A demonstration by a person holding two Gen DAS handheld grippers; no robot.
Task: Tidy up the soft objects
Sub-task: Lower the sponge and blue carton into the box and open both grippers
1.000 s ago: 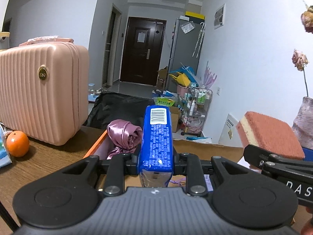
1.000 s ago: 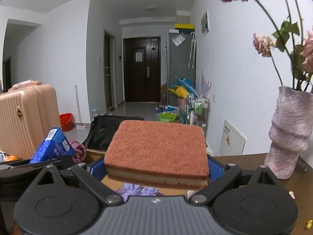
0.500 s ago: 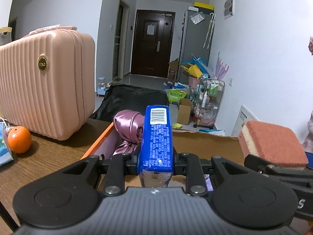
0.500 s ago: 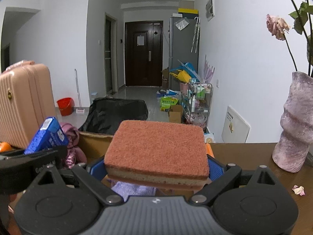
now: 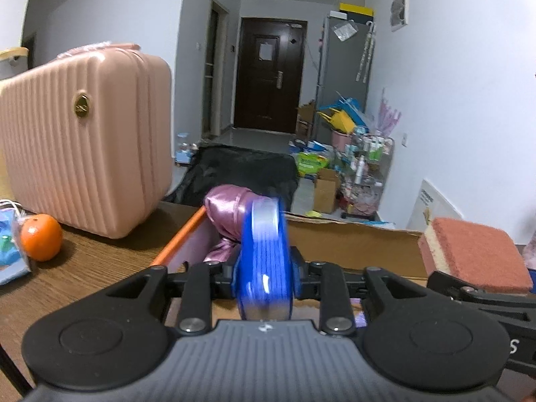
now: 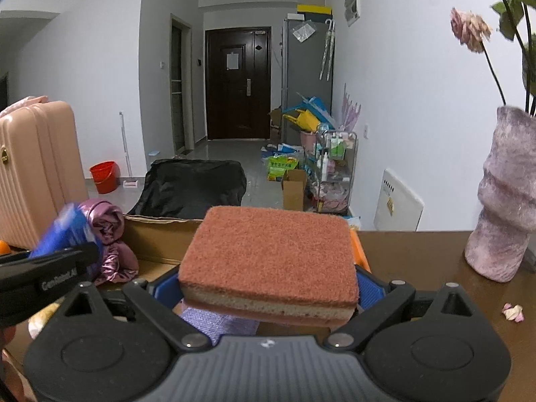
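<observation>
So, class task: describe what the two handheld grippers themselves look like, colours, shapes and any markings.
The left gripper and the right gripper both have a ribbed grey body with a small white logo, flanked by two round black discs and angled black link arms with silver bolts. The right one has blue pads. White lettering runs along the sides; it is partly cut off.

My blue packet (image 5: 264,261) stands on end, blurred, above the cardboard box (image 5: 351,244); just beyond it lies a crumpled pink satin cloth (image 5: 231,207). To the right, my rust-topped sponge (image 6: 271,261) lies flat — clamped by its sides.
</observation>
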